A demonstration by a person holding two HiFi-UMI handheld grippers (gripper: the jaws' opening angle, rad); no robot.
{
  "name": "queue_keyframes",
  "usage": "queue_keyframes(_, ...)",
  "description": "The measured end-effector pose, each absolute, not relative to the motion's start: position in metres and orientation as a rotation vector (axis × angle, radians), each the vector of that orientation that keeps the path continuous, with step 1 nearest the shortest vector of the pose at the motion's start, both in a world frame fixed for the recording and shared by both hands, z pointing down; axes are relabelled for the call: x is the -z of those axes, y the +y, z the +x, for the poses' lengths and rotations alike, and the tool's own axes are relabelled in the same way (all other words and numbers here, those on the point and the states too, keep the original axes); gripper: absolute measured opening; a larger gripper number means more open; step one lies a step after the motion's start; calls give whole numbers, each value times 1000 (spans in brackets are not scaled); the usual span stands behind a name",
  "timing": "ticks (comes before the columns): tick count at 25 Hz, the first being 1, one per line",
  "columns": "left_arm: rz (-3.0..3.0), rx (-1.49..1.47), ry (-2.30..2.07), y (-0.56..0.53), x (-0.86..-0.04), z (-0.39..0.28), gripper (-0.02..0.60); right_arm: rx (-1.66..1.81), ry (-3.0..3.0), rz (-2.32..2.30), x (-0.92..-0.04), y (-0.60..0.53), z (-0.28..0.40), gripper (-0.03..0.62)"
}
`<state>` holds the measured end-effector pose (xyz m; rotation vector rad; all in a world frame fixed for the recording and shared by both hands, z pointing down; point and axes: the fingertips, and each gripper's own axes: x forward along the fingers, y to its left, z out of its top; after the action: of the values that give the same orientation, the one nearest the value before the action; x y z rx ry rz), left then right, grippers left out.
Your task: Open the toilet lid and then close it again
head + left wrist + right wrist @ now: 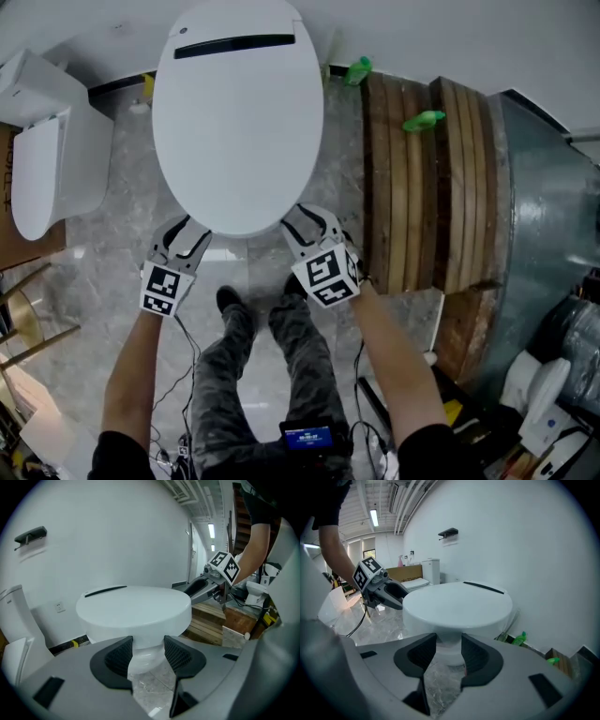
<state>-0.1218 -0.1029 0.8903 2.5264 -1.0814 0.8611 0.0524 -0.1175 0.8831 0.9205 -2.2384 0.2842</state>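
The white toilet has its lid (237, 112) down flat. Both grippers sit at the lid's front edge, just under its rim. My left gripper (187, 234) is at the front left, jaws apart, nothing between them. My right gripper (311, 223) is at the front right, also open and empty. In the left gripper view the lid (136, 606) lies just above and beyond the left gripper (148, 656), and the right gripper (206, 585) shows at the lid's far side. In the right gripper view the lid (457, 606) sits above the right gripper (449, 653), with the left gripper (386, 592) beyond.
A second white toilet (47, 159) stands to the left. Stacked wooden planks (422, 187) rise close on the right, with green bottles (358, 68) behind them and a grey metal drum (544, 216) further right. The person's legs (272, 356) and cables lie below on the marble floor.
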Motion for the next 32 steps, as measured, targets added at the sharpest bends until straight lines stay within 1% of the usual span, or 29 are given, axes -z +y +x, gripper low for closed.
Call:
queue_keyframes(6, 2503, -903, -1106, -102, -930, -124, 206, -297, -2218, 927, -924, -115, 51, 166)
queue_keyframes(16, 2458, -949, -1106, -104, -973, -120, 206, -309, -2163, 888, -969, -115, 54, 166)
queue_keyframes(26, 2397, -1004, -1081, -106, -1006, -120, 206, -333, -2096, 849, -1005, -117, 55, 166)
queue_keyframes(32, 2409, -985, -1107, -109, -1009, -121, 206, -339, -2104, 850, -1012, -120, 54, 166)
